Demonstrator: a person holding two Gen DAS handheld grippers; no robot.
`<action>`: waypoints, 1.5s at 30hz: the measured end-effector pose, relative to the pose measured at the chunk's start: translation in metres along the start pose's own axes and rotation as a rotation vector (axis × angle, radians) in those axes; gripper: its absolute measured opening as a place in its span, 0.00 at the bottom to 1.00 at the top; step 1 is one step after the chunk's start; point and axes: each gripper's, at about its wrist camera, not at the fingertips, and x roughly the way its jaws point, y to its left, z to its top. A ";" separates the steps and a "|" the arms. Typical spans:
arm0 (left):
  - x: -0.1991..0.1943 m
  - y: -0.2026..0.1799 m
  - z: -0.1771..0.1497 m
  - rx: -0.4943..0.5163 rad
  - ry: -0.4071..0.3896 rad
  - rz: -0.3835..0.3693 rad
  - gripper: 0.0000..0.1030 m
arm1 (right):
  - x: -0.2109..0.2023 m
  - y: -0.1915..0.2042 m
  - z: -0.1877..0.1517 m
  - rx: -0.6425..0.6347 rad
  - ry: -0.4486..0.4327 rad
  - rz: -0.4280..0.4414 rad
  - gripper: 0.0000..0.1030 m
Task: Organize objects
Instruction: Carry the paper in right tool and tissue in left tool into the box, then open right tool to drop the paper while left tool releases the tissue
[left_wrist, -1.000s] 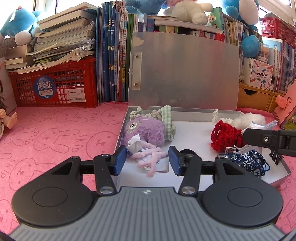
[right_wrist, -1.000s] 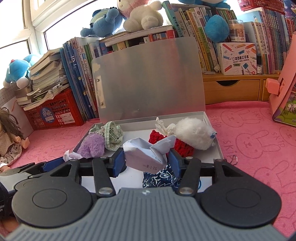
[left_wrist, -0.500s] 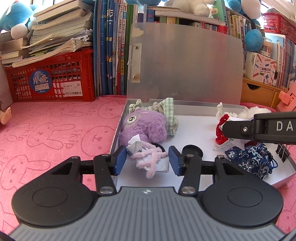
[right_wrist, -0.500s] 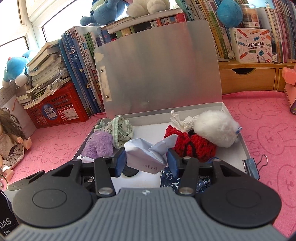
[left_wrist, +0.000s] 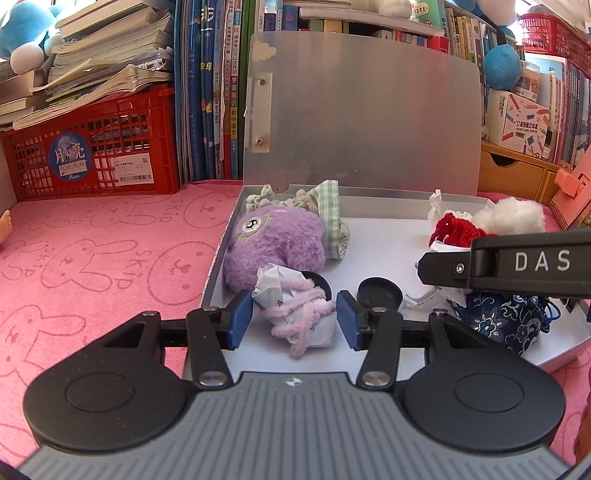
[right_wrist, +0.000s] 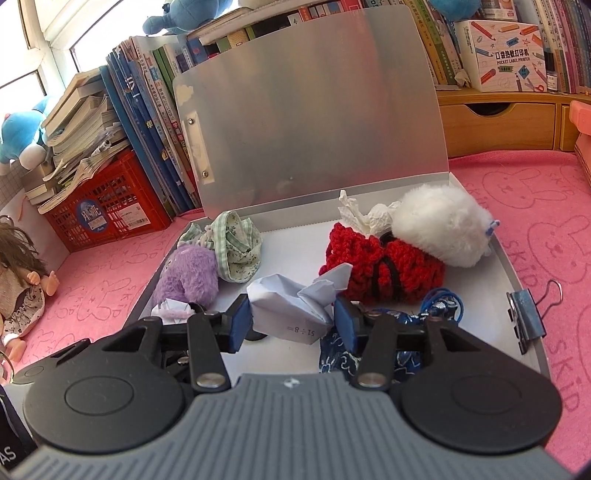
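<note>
Looking along the left gripper (left_wrist: 294, 321), its blue jaws stand narrow around a crumpled white paper wad wound with pink fuzzy cord (left_wrist: 295, 314); the bundle fills the gap, though whether both pads press on it cannot be told. It sits in the near left part of the open grey box (left_wrist: 373, 254), just in front of a purple plush toy (left_wrist: 275, 247). A green checked cloth pouch (left_wrist: 328, 214) lies behind the plush against the back wall. Two black round caps (left_wrist: 378, 291) rest on the box floor beside the bundle. The right gripper's black arm (left_wrist: 517, 262) crosses the right side and hides part of the red crochet piece (left_wrist: 452, 229), the white fluffy ball (left_wrist: 513, 218) and the dark blue patterned pouch (left_wrist: 506, 321). A red crate (left_wrist: 96, 155) loaded with books stands on the pink worktop cover (left_wrist: 92, 266) at the left, with upright books behind the raised lid (left_wrist: 362, 110).

In the right wrist view, the right gripper (right_wrist: 293, 323) has its jaws narrow on a folded white paper (right_wrist: 291, 306) printed with a sum, both pads touching its sides. It hangs over the middle front of the box, with the red crochet piece (right_wrist: 376, 262) just behind and the blue pouch (right_wrist: 340, 354) under the right jaw. A binder clip (right_wrist: 526, 317) grips the right wall of the box. A doll (right_wrist: 18, 273) lies far left.
</note>
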 end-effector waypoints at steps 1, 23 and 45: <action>0.000 0.000 0.000 0.002 0.001 0.001 0.55 | 0.000 0.000 0.000 -0.002 0.001 0.000 0.52; -0.008 -0.007 -0.003 0.031 -0.007 -0.005 0.71 | -0.017 0.003 -0.003 -0.012 -0.031 -0.006 0.68; -0.061 -0.010 0.000 0.021 -0.053 -0.066 0.97 | -0.080 -0.003 -0.016 -0.084 -0.138 -0.071 0.84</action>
